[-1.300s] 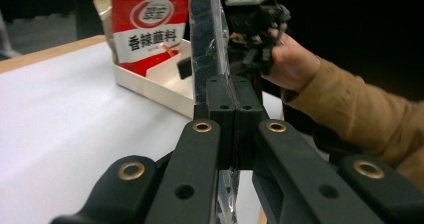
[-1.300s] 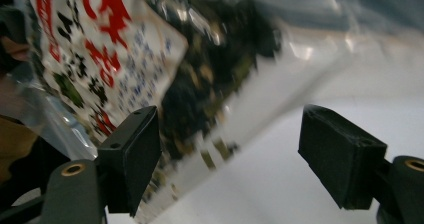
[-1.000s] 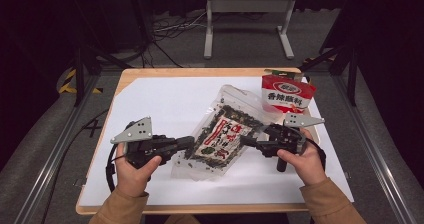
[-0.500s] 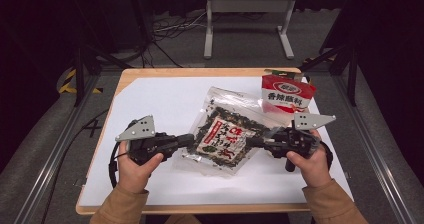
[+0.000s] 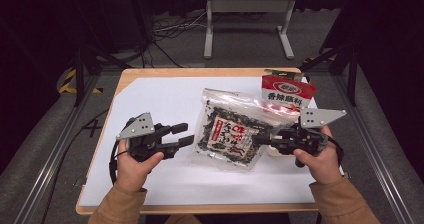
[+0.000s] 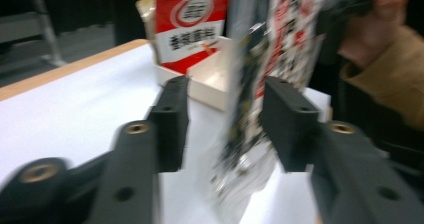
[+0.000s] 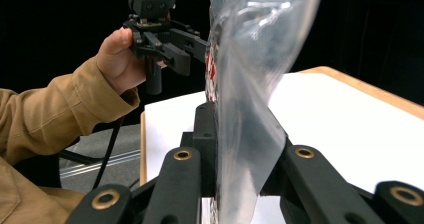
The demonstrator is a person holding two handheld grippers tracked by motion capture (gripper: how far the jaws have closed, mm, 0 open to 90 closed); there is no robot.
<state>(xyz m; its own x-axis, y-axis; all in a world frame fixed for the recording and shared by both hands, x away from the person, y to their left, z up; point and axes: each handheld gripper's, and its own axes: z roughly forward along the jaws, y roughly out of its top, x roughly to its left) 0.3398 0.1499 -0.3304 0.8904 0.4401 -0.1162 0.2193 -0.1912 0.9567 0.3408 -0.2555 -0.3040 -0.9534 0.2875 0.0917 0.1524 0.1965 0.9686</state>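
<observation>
clear plastic showed why i held the bag point(image 5: 231, 135) by its right edge: my right gripper point(image 5: 265, 139) was pinching that film between pressed jaws, which kept the bag lifted above the white sheet point(image 5: 150, 101), mid-table, tilted toward my left. my left gripper point(image 5: 184, 134) sat just left of the bag with jaws spread, the bag's near edge hanging between them but not clamped, so i judged it was placed to take a second grip. the red pack point(image 5: 287, 91) stood at the far right, in a white box point(image 6: 212, 79), behind the bag and out of the way.
</observation>
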